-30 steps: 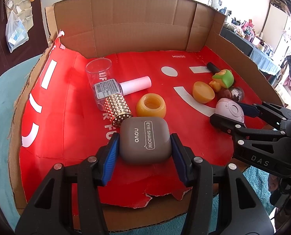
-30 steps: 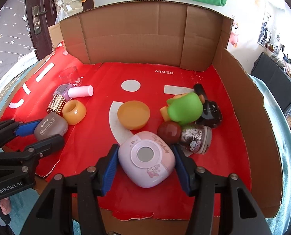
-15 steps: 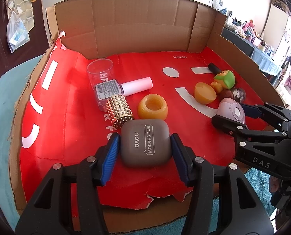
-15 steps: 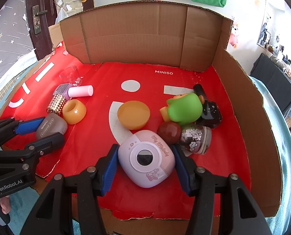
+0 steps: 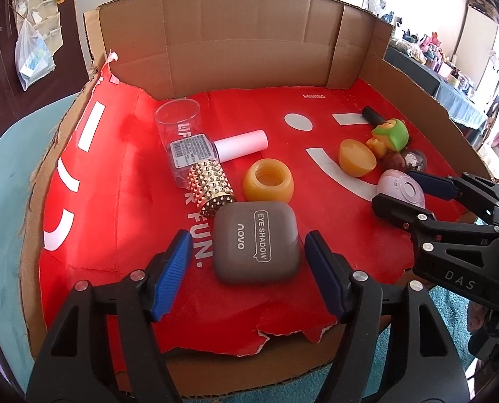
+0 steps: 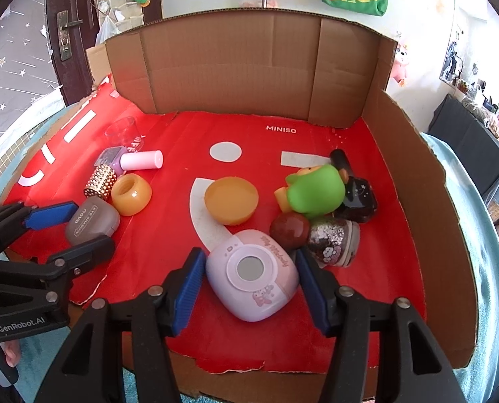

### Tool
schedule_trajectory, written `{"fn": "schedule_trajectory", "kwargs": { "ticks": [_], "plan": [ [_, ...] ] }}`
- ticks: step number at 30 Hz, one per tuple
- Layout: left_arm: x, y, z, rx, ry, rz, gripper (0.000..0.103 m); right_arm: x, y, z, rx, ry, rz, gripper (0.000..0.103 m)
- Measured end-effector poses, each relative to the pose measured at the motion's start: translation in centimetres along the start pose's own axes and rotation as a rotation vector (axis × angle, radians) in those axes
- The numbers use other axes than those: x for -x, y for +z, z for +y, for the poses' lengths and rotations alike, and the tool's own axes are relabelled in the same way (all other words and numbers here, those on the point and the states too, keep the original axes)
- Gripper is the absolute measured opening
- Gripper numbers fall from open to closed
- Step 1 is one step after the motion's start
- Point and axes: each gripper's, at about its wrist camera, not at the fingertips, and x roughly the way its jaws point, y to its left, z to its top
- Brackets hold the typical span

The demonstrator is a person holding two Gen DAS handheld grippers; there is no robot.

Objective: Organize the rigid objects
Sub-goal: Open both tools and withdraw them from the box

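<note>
A grey eye shadow case [image 5: 256, 241] lies flat on the red liner between the jaws of my left gripper [image 5: 247, 245]. Those jaws are opening, with a clear gap on each side of the case. In the right wrist view a pink camera-shaped case [image 6: 249, 275] lies between the jaws of my right gripper [image 6: 248, 255]. These jaws are also opening, and the blue pads stand just off its sides. Both grippers point down into the cardboard box [image 6: 249, 77]. The left gripper [image 6: 90, 225] also shows at the left edge of the right wrist view.
Behind the grey case lie a gold studded cylinder [image 5: 210, 184], an orange ring jar [image 5: 267, 184], a pink-capped bottle [image 5: 215, 149] and a clear cup [image 5: 177, 117]. An orange bowl [image 6: 231, 199], green duck [image 6: 316, 189], red ball [image 6: 289, 230], glitter jar [image 6: 333, 238] and black bottle [image 6: 356, 198] crowd the right side.
The left jaws have spread away from the eye shadow case, which now lies free. The right jaws have widened slightly off the pink case. Neither hand has moved.
</note>
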Motion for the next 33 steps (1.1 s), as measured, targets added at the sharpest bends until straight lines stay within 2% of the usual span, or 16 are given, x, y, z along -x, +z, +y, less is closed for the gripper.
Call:
{"fn": "schedule_trajectory", "kwargs": {
  "ticks": [4, 11, 14, 22, 26, 30, 33],
  "plan": [
    [0.5, -0.1, -0.2, -0.002, 0.006, -0.010, 0.075, 0.5, 0.0, -0.1, -0.007, 0.009, -0.015, 0.062],
    [1.9, -0.2, -0.3, -0.009, 0.034, -0.042, 0.076, 2.0, -0.3, -0.2, -0.016, 0.014, -0.052, 0.068],
    [2.4, -0.3, -0.3, -0.009, 0.046, -0.056, 0.084, 2.6, -0.4, -0.4, -0.025, 0.018, -0.066, 0.070],
    [3.1, -0.8, -0.3, -0.006, 0.063, -0.079, 0.088, 4.1, -0.7, -0.4, -0.043, 0.012, -0.117, 0.089],
    [3.6, -1.1, -0.4, -0.007, 0.066, -0.095, 0.088, 4.8, -1.0, -0.6, -0.066, 0.003, -0.146, 0.095],
    [4.2, -1.3, -0.7, -0.017, 0.111, -0.124, 0.103, 5.4, -1.2, -0.8, -0.085, 0.003, -0.168, 0.098],
    [4.8, -1.4, -0.5, -0.010, 0.113, -0.142, 0.103, 5.9, -1.4, -1.0, -0.101, 0.004, -0.187, 0.101]
  ]
}}
